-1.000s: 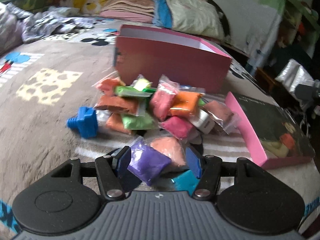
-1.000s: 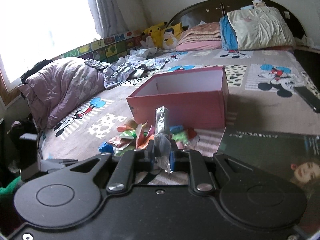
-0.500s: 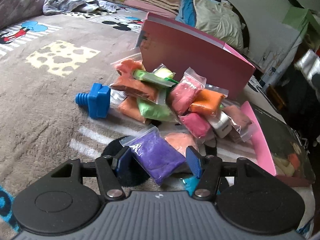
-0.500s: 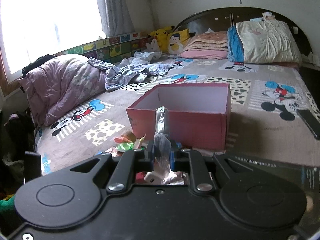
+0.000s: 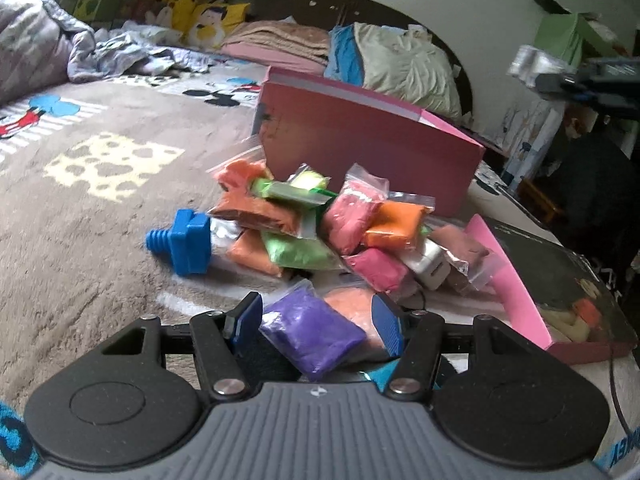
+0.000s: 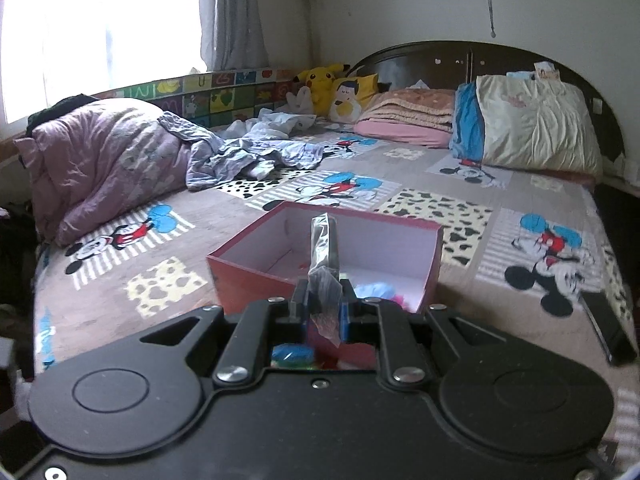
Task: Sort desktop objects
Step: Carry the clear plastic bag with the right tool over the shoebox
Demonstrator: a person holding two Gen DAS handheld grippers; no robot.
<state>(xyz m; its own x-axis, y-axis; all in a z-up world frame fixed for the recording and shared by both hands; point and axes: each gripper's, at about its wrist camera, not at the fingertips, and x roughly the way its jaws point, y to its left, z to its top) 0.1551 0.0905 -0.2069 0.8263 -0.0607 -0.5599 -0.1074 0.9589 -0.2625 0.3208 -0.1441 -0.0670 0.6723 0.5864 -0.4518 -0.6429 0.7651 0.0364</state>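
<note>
Counting from the left wrist, I saw roughly a dozen bagged clay lumps (image 5: pixel 320 224), one blue plastic bolt (image 5: pixel 182 241) and one pink cardboard box (image 5: pixel 368 148) on the cartoon-print bedspread (image 5: pixel 80 200). My left gripper (image 5: pixel 316 322) sat low, jaws wide around a purple clay bag (image 5: pixel 312 332). My right gripper (image 6: pixel 324 306) hovered over the box, pinching a clear plastic bag (image 6: pixel 324 264).

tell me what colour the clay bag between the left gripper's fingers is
Purple bag, clearest in the left wrist view.
</note>
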